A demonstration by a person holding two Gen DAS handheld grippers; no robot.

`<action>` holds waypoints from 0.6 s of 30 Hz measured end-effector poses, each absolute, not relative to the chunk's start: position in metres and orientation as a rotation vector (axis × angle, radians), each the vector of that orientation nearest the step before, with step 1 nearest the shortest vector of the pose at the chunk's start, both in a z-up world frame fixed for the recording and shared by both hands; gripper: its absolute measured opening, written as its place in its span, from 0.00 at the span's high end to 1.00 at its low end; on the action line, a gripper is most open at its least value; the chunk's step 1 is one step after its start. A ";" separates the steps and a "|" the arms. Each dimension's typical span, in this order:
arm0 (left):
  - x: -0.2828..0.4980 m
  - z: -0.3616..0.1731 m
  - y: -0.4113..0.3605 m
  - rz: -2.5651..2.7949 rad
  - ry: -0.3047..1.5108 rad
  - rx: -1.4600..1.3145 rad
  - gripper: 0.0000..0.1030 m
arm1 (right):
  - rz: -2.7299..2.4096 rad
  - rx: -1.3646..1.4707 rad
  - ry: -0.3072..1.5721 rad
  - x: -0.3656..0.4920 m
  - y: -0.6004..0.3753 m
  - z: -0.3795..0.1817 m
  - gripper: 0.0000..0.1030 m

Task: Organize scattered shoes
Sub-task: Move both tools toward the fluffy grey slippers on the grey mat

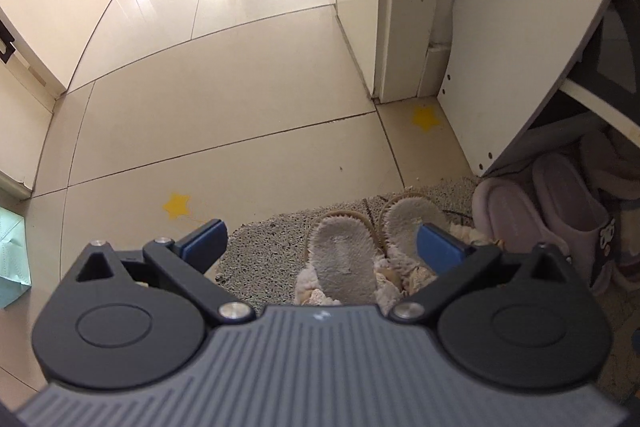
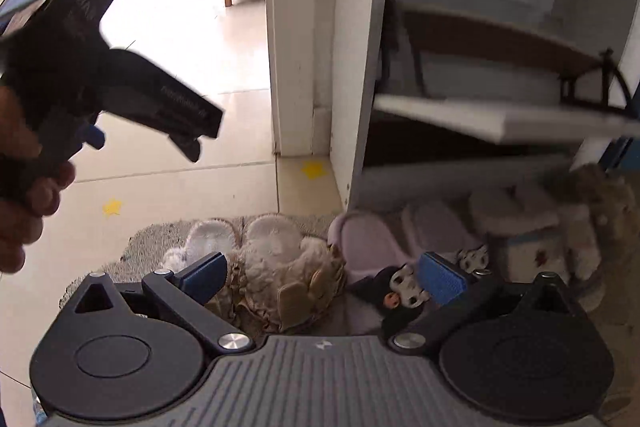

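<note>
Left claw [image 1: 320,239] hangs above the mat [image 1: 256,251], jaws spread wide and nothing between them. Under it sit the fuzzy slippers [image 1: 352,255], a beige pair side by side on the mat, heels toward the far edge of the mat, their plush toe ends nearest the camera. Both blue pads [image 1: 206,241] are clear of the fleece; how high the claw sits above the pair, I cannot tell.

Just right of the pair, the purple slippers [image 1: 560,215] stand tucked under the bottom shelf [image 1: 600,107] of the white cabinet [image 1: 500,39], their heels toward the cabinet's open front. One carries a dark cartoon charm on its strap. Two yellow stars [image 1: 176,205] are stuck to the floor [image 1: 220,99], one off the mat's left edge, one by the cabinet's near corner.

Over on the right wrist view, the right claw [image 2: 324,277] is also released, jaws wide apart and empty. It points low at the cabinet's foot, with the fuzzy slippers [image 2: 280,267] in front of its left finger and the purple slippers [image 2: 376,247] between its fingers and to the right. More soft footwear is crowded deeper under the shelf [image 2: 500,119], blurred, so I cannot sort it out.

Top left of that view, a hand [image 2: 24,195] grips the handle of the other claw, held up above the floor [image 2: 180,67].
</note>
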State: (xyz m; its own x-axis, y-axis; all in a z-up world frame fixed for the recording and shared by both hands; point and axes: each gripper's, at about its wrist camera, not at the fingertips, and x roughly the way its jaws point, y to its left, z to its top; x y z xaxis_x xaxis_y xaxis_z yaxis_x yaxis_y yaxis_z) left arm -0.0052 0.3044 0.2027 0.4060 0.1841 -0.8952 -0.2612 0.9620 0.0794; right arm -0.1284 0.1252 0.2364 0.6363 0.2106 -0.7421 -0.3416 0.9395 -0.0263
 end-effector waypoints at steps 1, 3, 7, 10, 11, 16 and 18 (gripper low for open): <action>-0.003 0.195 0.302 0.281 1.128 -0.082 0.00 | 0.339 -0.179 0.841 -0.129 0.128 0.225 0.01; 0.002 0.179 0.297 0.282 1.150 -0.096 0.00 | 0.363 -0.195 0.853 -0.133 0.132 0.217 0.02; 0.004 0.158 0.288 0.285 1.172 -0.107 0.00 | 0.415 -0.242 0.878 -0.139 0.139 0.200 0.02; 0.007 0.145 0.284 0.267 1.185 -0.132 0.00 | 0.436 -0.259 0.897 -0.139 0.141 0.191 0.02; 0.008 0.141 0.283 0.260 1.189 -0.142 0.00 | 0.439 -0.271 0.906 -0.139 0.142 0.187 0.02; 0.014 0.121 0.287 0.289 1.222 -0.239 0.00 | 0.442 -0.304 0.945 -0.135 0.143 0.170 0.02; 0.017 0.109 0.289 0.301 1.239 -0.286 0.00 | 0.430 -0.292 0.955 -0.133 0.141 0.165 0.02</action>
